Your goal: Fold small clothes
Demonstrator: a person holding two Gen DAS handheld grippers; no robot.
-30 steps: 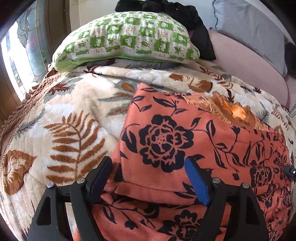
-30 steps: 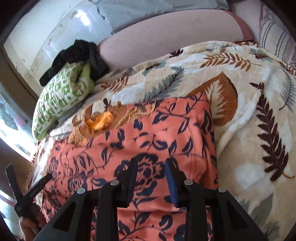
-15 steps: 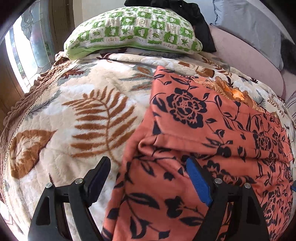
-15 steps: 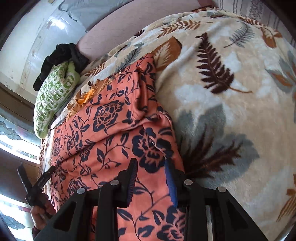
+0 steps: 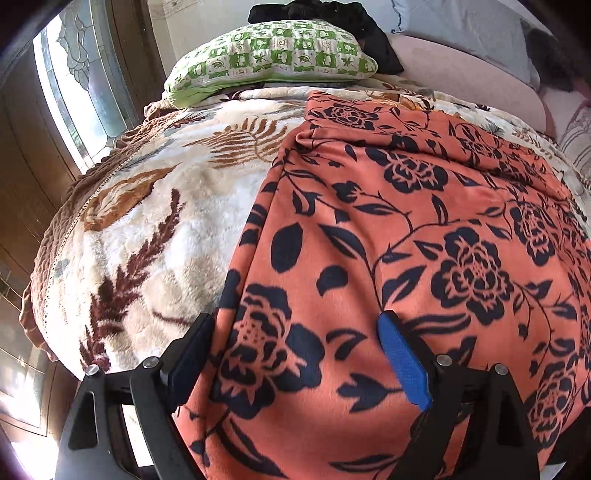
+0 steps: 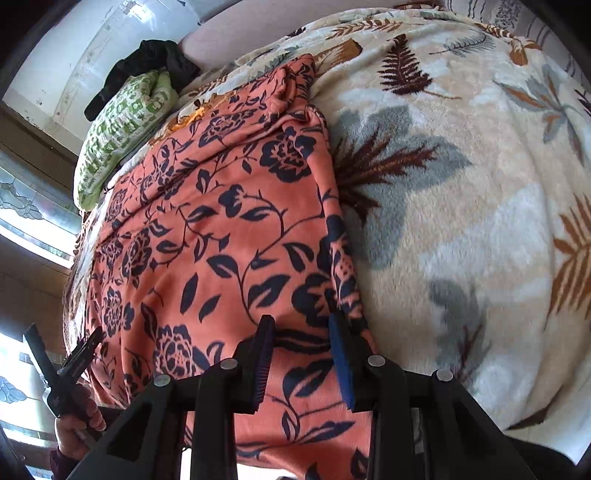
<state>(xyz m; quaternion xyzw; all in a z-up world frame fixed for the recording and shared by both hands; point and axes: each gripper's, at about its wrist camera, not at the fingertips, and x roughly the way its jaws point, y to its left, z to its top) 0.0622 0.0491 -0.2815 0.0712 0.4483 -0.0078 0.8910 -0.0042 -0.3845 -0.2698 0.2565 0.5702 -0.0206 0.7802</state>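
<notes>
From the left wrist, the orange flowered garment (image 5: 388, 229) lies spread on the leaf-patterned blanket (image 5: 147, 229), soft, light and floppy by the look of it, best taken at a hem or corner; the left gripper (image 5: 295, 354) is opening, its jaws wide apart over the near edge, the cloth between them but unpinched. From the right wrist, the right gripper (image 6: 301, 354) has its jaws drawn in over the garment's right edge (image 6: 343, 266), though whether they pinch it I cannot tell.

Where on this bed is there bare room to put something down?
Bare leaf-print fleece blanket lies right of the orange floral garment, and a narrower strip lies left of it, toward the window. It is crowded at the head: green checked pillow, black clothing.
</notes>
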